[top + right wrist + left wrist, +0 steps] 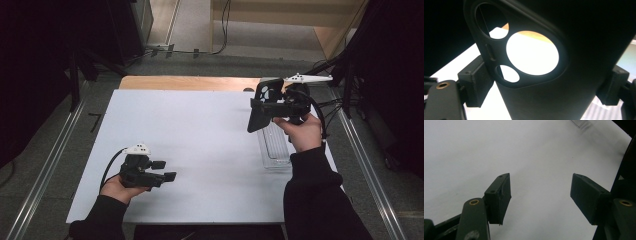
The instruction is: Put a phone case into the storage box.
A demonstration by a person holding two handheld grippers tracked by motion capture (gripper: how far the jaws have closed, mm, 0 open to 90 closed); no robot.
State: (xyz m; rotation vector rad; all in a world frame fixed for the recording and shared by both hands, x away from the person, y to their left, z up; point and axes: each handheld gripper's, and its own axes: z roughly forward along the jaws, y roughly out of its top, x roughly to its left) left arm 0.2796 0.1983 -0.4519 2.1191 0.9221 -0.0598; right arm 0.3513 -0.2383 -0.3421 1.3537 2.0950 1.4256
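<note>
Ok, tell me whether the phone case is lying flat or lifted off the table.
Lifted. The right tool clamps the case by its edges and holds it on end above the table, over a clear tray.

- The phone case (564,82), clamped between the right gripper (263,106)'s pads, is plain matte black.
- Both grippers are black; the left gripper (170,171) has brass-coloured rivets behind its pads.
- The mat (200,150) beneath the left fingers is plain white.
- The tray (274,150) below the right fingers is clear.
</note>
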